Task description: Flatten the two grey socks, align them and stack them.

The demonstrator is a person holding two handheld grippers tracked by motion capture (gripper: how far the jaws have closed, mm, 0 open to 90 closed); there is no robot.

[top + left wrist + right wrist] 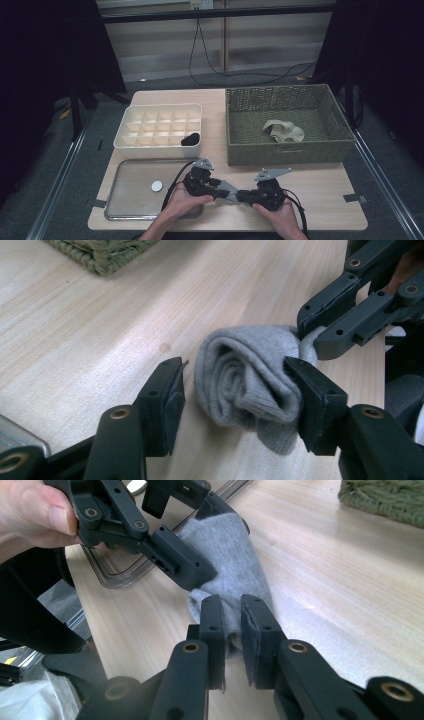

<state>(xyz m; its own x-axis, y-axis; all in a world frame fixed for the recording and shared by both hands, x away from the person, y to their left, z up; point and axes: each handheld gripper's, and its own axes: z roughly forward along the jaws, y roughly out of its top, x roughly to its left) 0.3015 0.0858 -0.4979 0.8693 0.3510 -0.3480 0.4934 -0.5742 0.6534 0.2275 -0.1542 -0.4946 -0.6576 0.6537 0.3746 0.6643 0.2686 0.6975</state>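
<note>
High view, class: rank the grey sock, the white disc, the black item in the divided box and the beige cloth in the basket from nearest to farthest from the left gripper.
1. Grey sock: at the left gripper, just to its right.
2. White disc: on the tray, to its left.
3. Black item: behind, in the box's near right corner.
4. Beige cloth: far right, in the basket.

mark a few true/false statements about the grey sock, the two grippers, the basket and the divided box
1. The right gripper pinches an end of the grey sock. True.
2. The left gripper clamps the sock tight. False: the sock lies between its jaws, with a gap at one pad.
3. The woven basket holds a beige cloth. True.
4. The divided box has something dark in every cell. False: only one corner cell holds a dark item.
5. The sock lies on the metal tray. False: it is on the wooden table.
</note>
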